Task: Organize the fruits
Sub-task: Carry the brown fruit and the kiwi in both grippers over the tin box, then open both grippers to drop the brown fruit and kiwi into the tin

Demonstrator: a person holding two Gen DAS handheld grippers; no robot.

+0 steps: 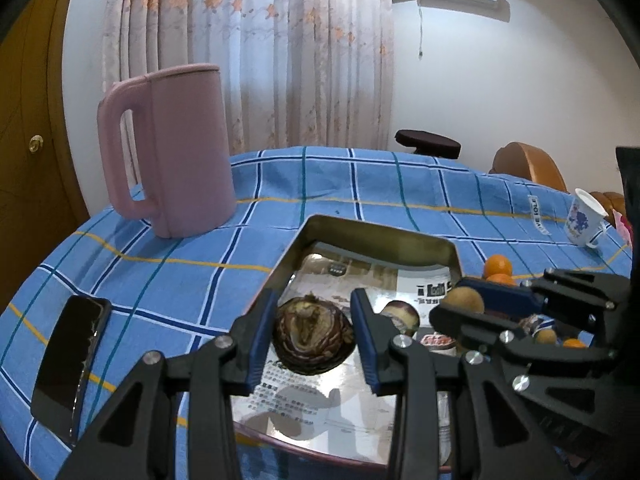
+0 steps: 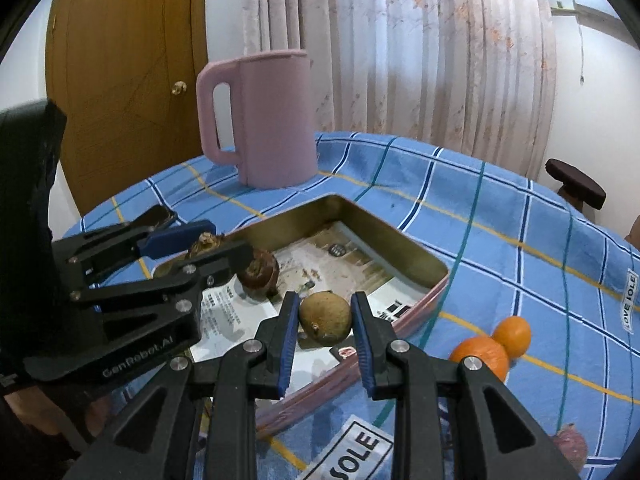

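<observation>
Left wrist view: the left hand-held gripper (image 1: 314,332) is clamped on a dark brown water chestnut (image 1: 312,336), held over the paper-lined metal tin (image 1: 380,236) on the blue checked worktop (image 1: 180,280). Another chestnut (image 1: 402,316) already lies in the tin. Two oranges (image 1: 497,266) sit outside it on the cloth, past the far right corner. A pink jug (image 1: 176,152) and a phone (image 1: 70,364) stand off to the left

Right wrist view: the right hand-held gripper (image 2: 325,320) is clamped on a tan round fruit (image 2: 326,319), poised above the tin's near edge. The oranges (image 2: 494,346) wait on the cloth to the right, with a reddish fruit (image 2: 570,446) near the frame edge. By my reckoning the sorting is partway: one fruit is in, two are in hand, and at least three remain outside
</observation>
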